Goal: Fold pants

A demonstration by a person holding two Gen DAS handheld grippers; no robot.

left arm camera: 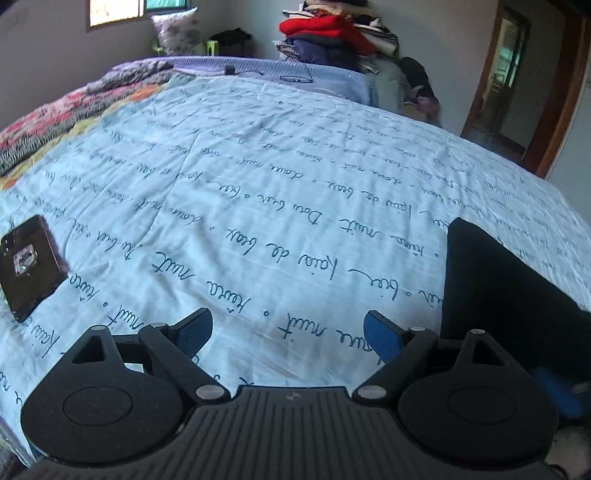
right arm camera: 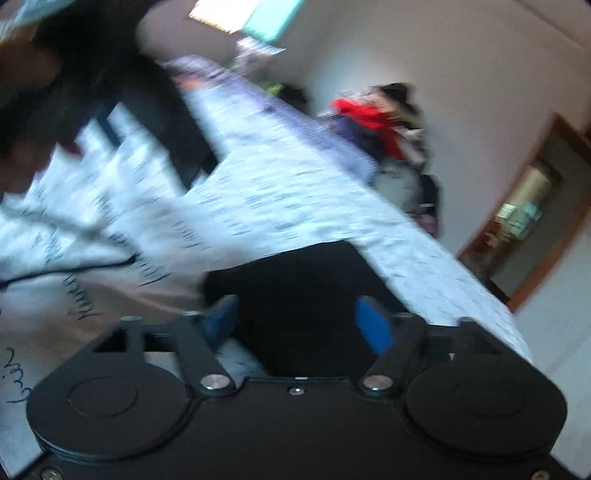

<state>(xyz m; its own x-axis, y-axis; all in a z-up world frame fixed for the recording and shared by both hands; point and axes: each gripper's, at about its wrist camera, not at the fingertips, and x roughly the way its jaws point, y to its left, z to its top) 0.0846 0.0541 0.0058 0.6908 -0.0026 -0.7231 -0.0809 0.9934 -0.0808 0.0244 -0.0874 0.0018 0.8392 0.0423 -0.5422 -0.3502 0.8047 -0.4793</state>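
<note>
The black pants (left arm camera: 495,291) lie folded on the light blue bedspread (left arm camera: 258,177) at the right of the left wrist view. My left gripper (left arm camera: 288,334) is open and empty over the bedspread, left of the pants. In the blurred, tilted right wrist view my right gripper (right arm camera: 299,321) is open, with the black pants (right arm camera: 303,280) lying between and just beyond its blue fingers (right arm camera: 373,325). I cannot tell whether the fingers touch the cloth. Another dark shape (right arm camera: 159,110) at the upper left is too blurred to name.
A dark phone (left arm camera: 29,266) lies on the bedspread at the left. A patterned quilt (left arm camera: 55,114) is bunched at the far left. A pile of clothes with a red item (left arm camera: 325,29) stands beyond the bed. A wooden doorway (left arm camera: 517,92) is at the right.
</note>
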